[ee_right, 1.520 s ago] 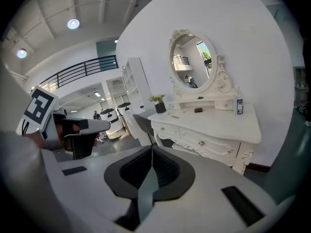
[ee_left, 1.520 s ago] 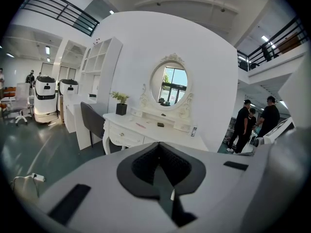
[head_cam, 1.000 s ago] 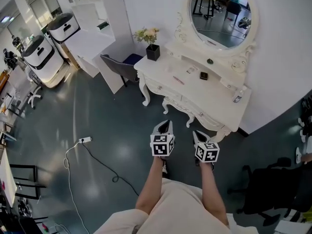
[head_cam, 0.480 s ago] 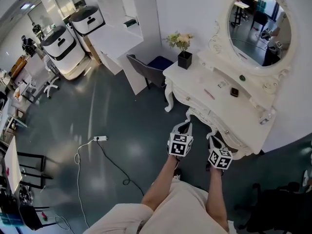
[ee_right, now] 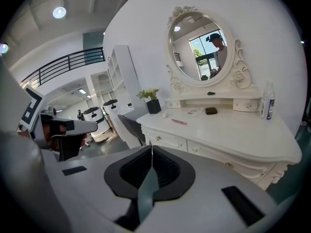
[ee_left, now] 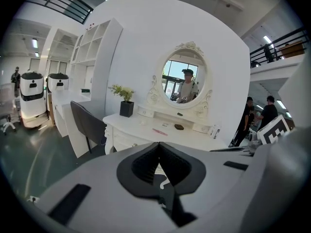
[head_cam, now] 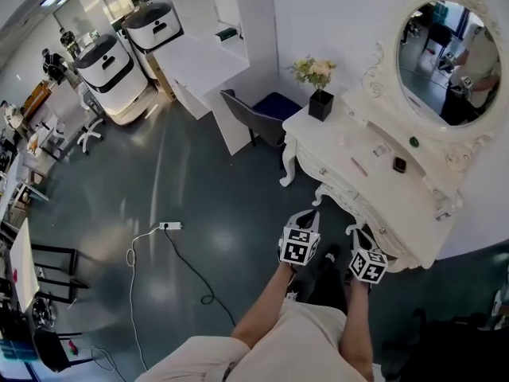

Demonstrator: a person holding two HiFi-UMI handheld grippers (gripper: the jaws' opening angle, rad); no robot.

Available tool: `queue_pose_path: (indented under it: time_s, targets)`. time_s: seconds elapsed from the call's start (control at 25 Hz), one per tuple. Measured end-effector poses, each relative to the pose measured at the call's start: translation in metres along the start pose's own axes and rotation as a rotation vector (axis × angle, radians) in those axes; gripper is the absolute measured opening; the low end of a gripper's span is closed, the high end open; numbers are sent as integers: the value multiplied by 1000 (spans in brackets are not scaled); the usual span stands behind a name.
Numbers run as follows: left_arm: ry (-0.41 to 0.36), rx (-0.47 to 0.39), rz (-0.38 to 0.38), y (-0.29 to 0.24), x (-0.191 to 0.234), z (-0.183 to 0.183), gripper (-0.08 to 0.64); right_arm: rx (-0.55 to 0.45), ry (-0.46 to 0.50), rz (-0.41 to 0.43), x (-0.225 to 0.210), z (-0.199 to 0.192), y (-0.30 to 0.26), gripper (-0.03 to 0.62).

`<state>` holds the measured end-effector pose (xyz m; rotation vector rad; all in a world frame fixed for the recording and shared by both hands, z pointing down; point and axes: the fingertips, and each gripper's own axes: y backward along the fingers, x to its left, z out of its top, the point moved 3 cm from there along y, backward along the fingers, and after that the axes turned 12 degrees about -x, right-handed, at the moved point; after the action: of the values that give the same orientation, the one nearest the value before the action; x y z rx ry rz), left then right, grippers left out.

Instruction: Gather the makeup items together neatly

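A white vanity table [head_cam: 342,173] with an oval mirror [head_cam: 441,50] stands ahead of me. On its top lie a pink stick [head_cam: 359,166], a black compact [head_cam: 399,165] and a small clear item [head_cam: 380,150]. A small bottle [head_cam: 455,205] stands at the right end. The pink stick [ee_left: 159,131] and compact [ee_left: 179,127] show in the left gripper view, and the right gripper view has the stick [ee_right: 179,122], compact [ee_right: 211,110] and bottle [ee_right: 266,101]. My left gripper [head_cam: 306,215] and right gripper [head_cam: 359,231] hang side by side just before the table's front edge, both shut and empty.
A potted plant [head_cam: 320,102] in a black pot stands on the table's left corner. A dark chair [head_cam: 253,118] is tucked beside a white desk [head_cam: 203,62] to the left. A cable with a power strip [head_cam: 169,226] lies on the floor. White machines [head_cam: 107,62] stand further left.
The vanity has come closer in the head view. Both grippers have moved forward together to its front edge, still shut.
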<state>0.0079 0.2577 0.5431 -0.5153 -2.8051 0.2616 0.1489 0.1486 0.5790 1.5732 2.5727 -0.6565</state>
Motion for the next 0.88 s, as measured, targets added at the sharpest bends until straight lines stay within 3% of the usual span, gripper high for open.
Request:
queue_pose_path:
  time_s: [0.36, 0.88]
  targets:
    - [3, 29, 25, -39, 31, -1, 15, 18, 9, 0, -20, 15, -61, 44]
    - [-14, 87, -57, -174, 38, 29, 15, 11, -2, -41, -76, 59, -140, 44]
